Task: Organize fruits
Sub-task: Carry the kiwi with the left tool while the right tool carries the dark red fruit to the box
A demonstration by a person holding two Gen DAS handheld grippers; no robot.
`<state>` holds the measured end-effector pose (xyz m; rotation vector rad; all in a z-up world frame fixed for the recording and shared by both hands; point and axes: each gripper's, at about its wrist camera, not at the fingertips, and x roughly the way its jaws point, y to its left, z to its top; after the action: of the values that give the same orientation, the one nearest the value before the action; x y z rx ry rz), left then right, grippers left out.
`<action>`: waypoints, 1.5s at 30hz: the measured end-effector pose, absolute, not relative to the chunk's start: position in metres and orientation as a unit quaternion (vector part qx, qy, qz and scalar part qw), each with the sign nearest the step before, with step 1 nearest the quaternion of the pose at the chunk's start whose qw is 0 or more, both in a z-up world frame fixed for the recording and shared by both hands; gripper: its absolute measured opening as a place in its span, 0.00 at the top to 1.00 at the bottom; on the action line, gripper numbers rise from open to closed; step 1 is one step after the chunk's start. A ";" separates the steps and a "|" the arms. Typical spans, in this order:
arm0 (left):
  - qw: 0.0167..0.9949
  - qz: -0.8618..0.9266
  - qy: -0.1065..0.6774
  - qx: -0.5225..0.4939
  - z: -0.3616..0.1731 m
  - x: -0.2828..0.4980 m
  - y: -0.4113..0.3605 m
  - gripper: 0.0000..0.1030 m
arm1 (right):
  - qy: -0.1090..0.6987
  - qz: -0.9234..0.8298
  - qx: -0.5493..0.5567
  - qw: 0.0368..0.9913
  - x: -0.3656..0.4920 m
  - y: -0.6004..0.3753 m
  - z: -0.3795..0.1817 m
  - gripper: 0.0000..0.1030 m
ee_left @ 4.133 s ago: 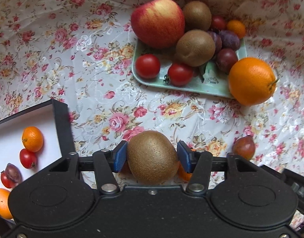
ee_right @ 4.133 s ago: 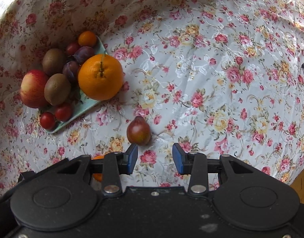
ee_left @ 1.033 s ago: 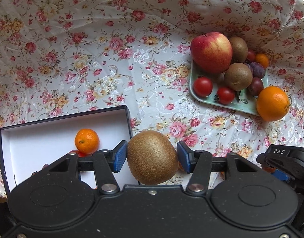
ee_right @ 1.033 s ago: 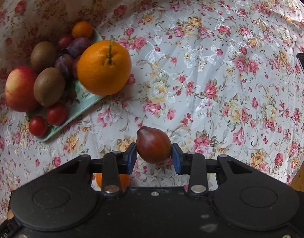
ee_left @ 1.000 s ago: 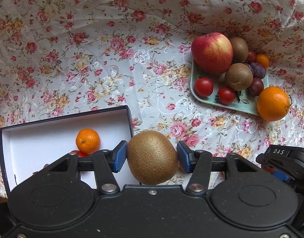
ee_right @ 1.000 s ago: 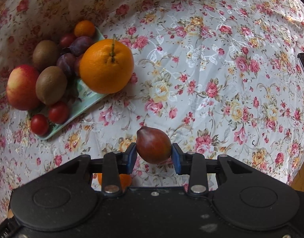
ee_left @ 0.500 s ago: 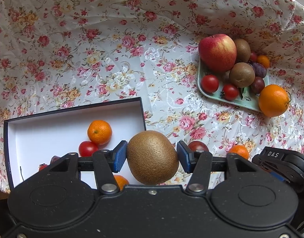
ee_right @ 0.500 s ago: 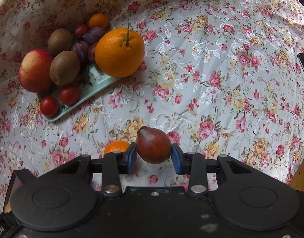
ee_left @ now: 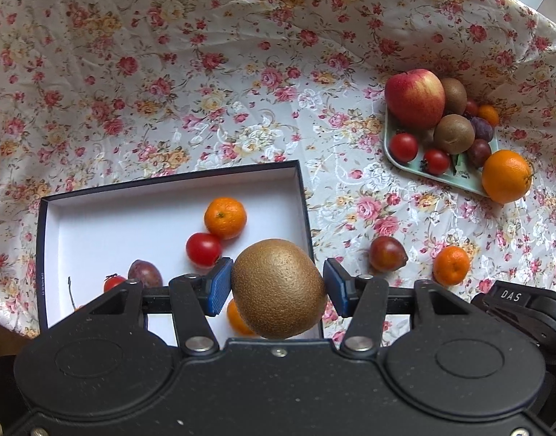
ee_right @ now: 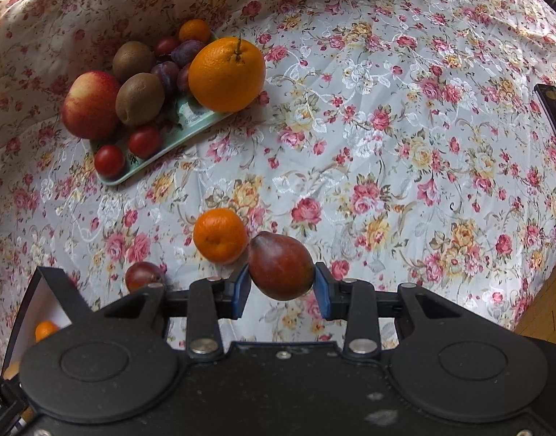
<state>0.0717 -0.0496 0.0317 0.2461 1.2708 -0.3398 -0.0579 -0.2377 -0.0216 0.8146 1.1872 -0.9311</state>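
The left gripper [ee_left: 278,287] has its blue-padded fingers [ee_left: 216,286] clamped on a large fuzzy brown kiwi [ee_left: 279,292], held by its sides and lifted above the right-hand wall of the shallow black box with a white inside [ee_left: 96,218], presumably so it can be released straight down among the fruit already there. In the box lie a small orange mandarin [ee_left: 225,217] and, at its 7 o'clock, a red cherry tomato [ee_left: 203,249]; a dark purple plum [ee_left: 145,273] and another small tomato [ee_left: 113,283] sit further toward 8 o'clock, and a bit of orange fruit peeks from under the kiwi (too hidden to name).

The right gripper [ee_right: 282,286] holds a dark red pear-shaped fruit [ee_right: 280,269] squeezed between its fingers, clear of the flowered cloth on the tabletop [ee_right: 386,127], ready, I judge, to follow the kiwi into the box, whose corner shows at 8 o'clock in the right wrist view.

On the cloth between box and tray lie a loose mandarin [ee_right: 220,235] and a second dark red fruit [ee_right: 144,276]. At 10 o'clock from the right gripper, the pale green rectangular tray [ee_right: 190,116] carries a red-yellow apple [ee_right: 90,104], two kiwis, tomatoes and plums, and a big orange [ee_right: 227,73] rests at its edge. The box wall beneath the kiwi is the main obstacle: dropped here, the fruit may strike the rim and roll outside.
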 end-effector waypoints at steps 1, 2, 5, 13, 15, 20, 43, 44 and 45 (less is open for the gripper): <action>0.785 -0.158 0.589 0.111 0.033 0.070 -0.046 0.43 | 0.522 -0.409 0.359 0.657 -0.060 -0.235 -0.020 0.64; 0.785 -0.159 0.589 0.108 0.034 0.069 -0.043 0.43 | 0.521 -0.406 0.358 0.659 -0.061 -0.231 -0.019 0.64; 0.789 -0.155 0.585 0.105 0.036 0.065 -0.035 0.43 | 0.518 -0.401 0.352 0.669 -0.066 -0.220 -0.015 0.64; 0.792 -0.151 0.583 0.101 0.038 0.055 -0.016 0.43 | 0.513 -0.395 0.326 0.689 -0.074 -0.195 -0.009 0.64; 0.792 -0.150 0.584 0.101 0.037 0.053 -0.012 0.43 | 0.510 -0.392 0.319 0.696 -0.076 -0.188 -0.006 0.64; 0.793 -0.141 0.586 0.087 0.038 0.055 0.006 0.43 | 0.502 -0.380 0.287 0.722 -0.075 -0.169 0.002 0.64; 0.810 0.027 0.585 -0.004 0.034 0.109 0.108 0.43 | 0.497 -0.234 0.177 0.817 -0.022 -0.067 0.038 0.64; 0.809 0.028 0.587 -0.005 0.033 0.109 0.108 0.43 | 0.504 -0.232 0.178 0.812 -0.022 -0.066 0.035 0.64; 0.807 0.029 0.589 -0.005 0.032 0.109 0.106 0.43 | 0.511 -0.230 0.180 0.808 -0.021 -0.066 0.031 0.64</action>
<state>0.1091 0.1065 0.0315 -0.0103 1.2611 0.0611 -0.0212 -0.0664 0.0306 0.3854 1.0933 -0.4929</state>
